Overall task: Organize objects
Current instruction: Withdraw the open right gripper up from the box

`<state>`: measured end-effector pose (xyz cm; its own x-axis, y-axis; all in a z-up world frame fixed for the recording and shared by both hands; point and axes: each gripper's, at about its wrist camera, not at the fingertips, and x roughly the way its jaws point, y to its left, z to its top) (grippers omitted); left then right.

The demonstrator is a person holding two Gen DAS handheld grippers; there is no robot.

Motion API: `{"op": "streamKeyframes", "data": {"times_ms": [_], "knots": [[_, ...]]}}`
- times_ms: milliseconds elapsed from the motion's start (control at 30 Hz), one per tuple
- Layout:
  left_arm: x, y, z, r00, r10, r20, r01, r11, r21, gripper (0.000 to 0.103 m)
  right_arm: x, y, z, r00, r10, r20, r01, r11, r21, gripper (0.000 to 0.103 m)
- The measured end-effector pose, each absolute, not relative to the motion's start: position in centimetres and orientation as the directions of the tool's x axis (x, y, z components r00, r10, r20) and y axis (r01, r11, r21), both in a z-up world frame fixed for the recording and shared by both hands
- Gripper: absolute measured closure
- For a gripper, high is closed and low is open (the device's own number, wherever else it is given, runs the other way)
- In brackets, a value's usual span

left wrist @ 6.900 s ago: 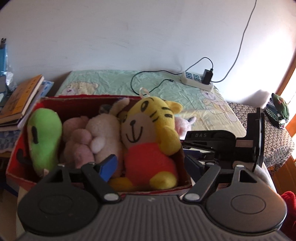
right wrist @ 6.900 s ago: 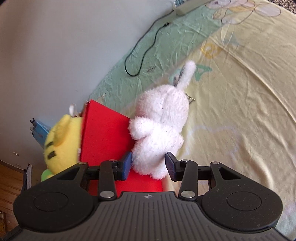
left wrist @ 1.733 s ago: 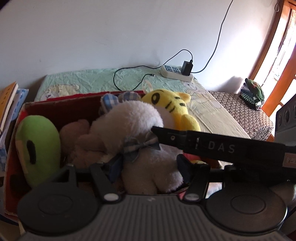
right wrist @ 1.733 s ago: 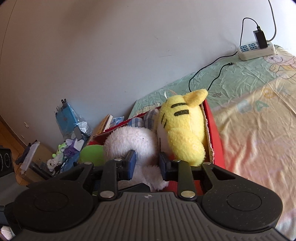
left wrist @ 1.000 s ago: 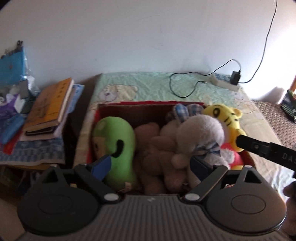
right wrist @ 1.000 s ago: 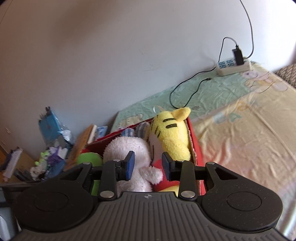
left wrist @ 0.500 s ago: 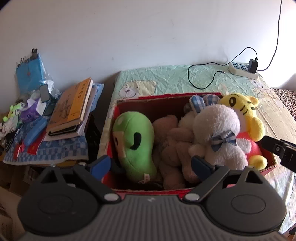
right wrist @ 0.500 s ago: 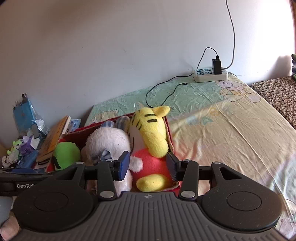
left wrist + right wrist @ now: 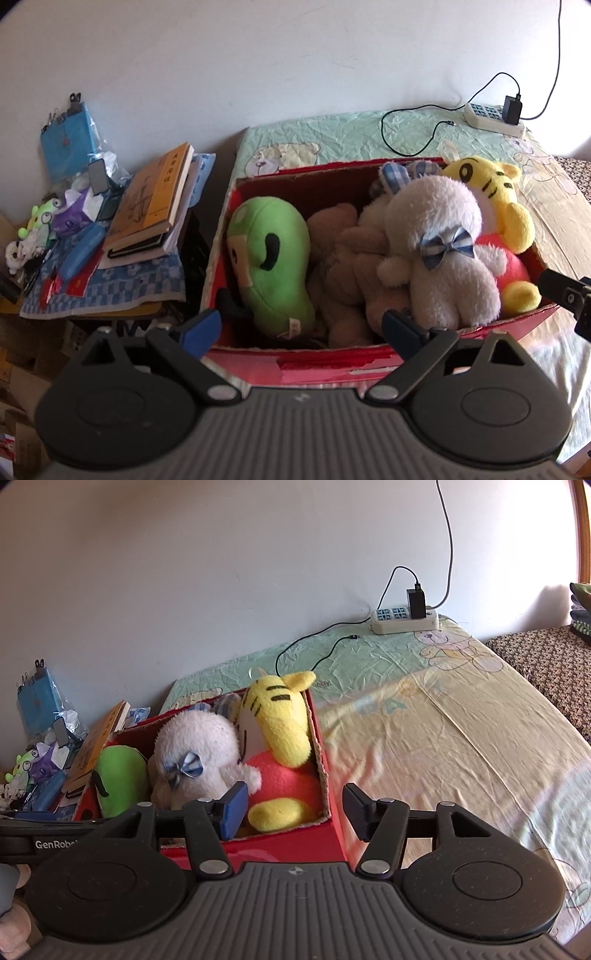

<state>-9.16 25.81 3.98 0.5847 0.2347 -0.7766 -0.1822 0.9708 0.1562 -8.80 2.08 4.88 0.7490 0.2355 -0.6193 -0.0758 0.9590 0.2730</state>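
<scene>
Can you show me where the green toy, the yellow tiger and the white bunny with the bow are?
green toy (image 9: 271, 254), left wrist view, on its green front beside the black mark.
yellow tiger (image 9: 282, 716), right wrist view, on its striped yellow head.
white bunny (image 9: 436, 210), left wrist view, on its fluffy head above the bow.

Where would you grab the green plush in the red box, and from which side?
Grip the green plush across its rounded upper end, coming down from above. It stands roughly upright against the red box wall, top exposed; its lower end is wedged beside the brown plush, so a side approach looks blocked.
</scene>
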Motion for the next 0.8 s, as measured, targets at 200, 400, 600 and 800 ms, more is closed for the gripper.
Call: {"op": "streamKeyframes", "data": {"times_ms": [200, 400, 600, 800], "knots": [[-9.2, 24.9, 3.9, 0.557, 0.276, -0.784, -0.226, 0.958, 0.176, 0.004, -8.8, 1.2, 5.0, 0.747, 0.261, -0.612, -0.123, 0.958, 0.259, 0.043], [-9.1, 21.6, 3.7, 0.536, 0.264, -0.802, -0.211, 0.962, 0.176, 0.004, -8.5, -1.9, 4.8, 0.752, 0.239, -0.615, -0.105, 0.963, 0.246, 0.039], [-8.2, 17.1, 3.0, 0.521, 0.257, -0.814, -0.18, 0.965, 0.189, 0.004, -8.1, -5.0, 4.5, 0.741, 0.249, -0.624, -0.107, 0.961, 0.256, 0.039], [-7.3, 16.6, 3.2, 0.501, 0.295, -0.813, -0.23, 0.952, 0.203, 0.004, -7.6, -4.4, 5.2, 0.732, 0.317, -0.603, -0.202, 0.946, 0.253, 0.039]]}}
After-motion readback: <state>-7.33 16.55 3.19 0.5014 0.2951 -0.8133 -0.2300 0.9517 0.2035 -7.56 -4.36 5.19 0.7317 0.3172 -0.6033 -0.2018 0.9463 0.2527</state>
